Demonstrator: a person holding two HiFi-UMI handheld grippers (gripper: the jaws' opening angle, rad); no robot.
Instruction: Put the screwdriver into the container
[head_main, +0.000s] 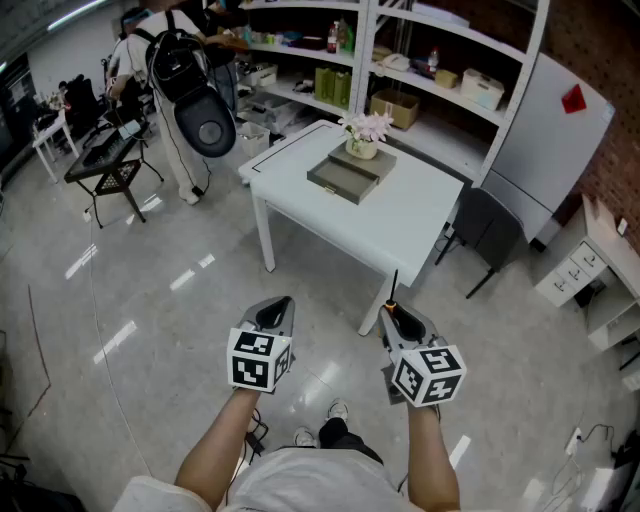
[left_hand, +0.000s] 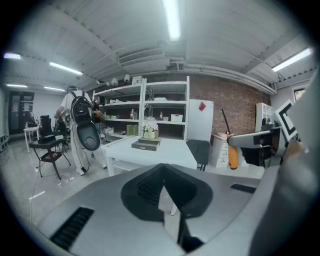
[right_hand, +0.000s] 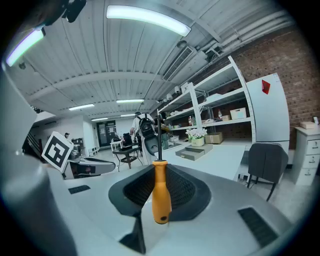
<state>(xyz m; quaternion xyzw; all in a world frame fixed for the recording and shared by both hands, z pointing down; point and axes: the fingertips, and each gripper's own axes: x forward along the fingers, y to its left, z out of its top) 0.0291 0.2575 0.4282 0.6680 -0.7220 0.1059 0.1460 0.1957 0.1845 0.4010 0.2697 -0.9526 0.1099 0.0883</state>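
My right gripper is shut on a screwdriver with an orange handle and a dark shaft that points up and forward. The same screwdriver shows in the head view just short of the white table's near corner. A flat grey container lies on the white table, in front of a small pot of flowers. The container also shows ahead in the right gripper view. My left gripper is shut and holds nothing, over the floor to the left of the right one.
A dark chair stands at the table's right side. White shelving with boxes and bottles runs behind the table. A person with a black bag stands at the far left beside a small black table. White drawers sit at the right.
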